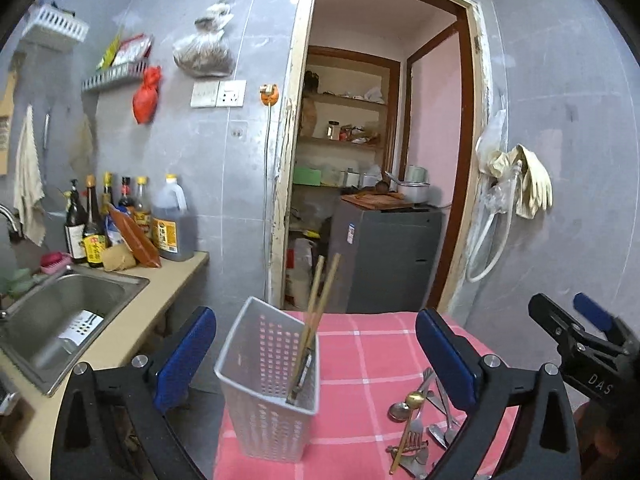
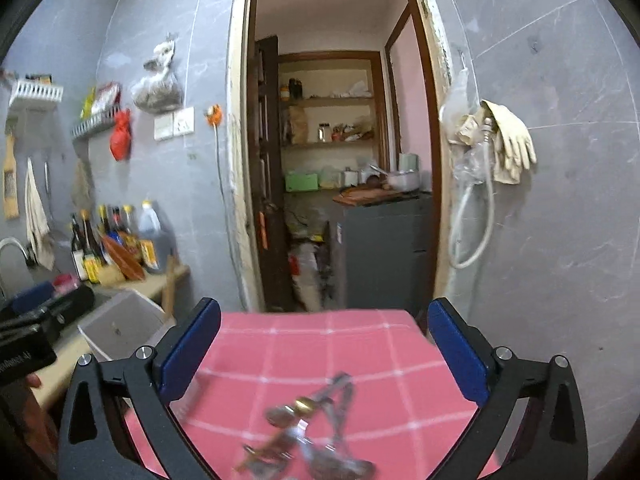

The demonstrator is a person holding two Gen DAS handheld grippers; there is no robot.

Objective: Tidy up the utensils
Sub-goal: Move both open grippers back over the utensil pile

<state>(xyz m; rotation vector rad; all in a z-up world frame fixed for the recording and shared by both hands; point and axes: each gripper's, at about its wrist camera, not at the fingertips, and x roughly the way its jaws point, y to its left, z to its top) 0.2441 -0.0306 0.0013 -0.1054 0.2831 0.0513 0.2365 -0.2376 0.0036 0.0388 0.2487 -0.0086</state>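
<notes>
A white perforated utensil basket (image 1: 267, 384) stands on the pink checked tablecloth (image 1: 360, 364), between the fingers of my left gripper (image 1: 316, 344), which is open. Two wooden chopsticks (image 1: 320, 300) and a dark-handled utensil lean inside it. To its right lies a pile of metal spoons and forks (image 1: 420, 420), one with a gold handle. In the right wrist view the same pile (image 2: 308, 436) is blurred, below and between the fingers of my right gripper (image 2: 324, 344), which is open with nothing between its pads. The basket (image 2: 120, 328) appears at the left there.
A steel sink (image 1: 68, 312) and a counter with sauce bottles (image 1: 120, 220) sit left of the table. Straight ahead an open doorway (image 1: 384, 160) shows a grey cabinet (image 1: 384, 256) and shelves. Gloves and a hose (image 1: 516, 180) hang on the right wall. The right gripper (image 1: 584, 332) shows in the left wrist view.
</notes>
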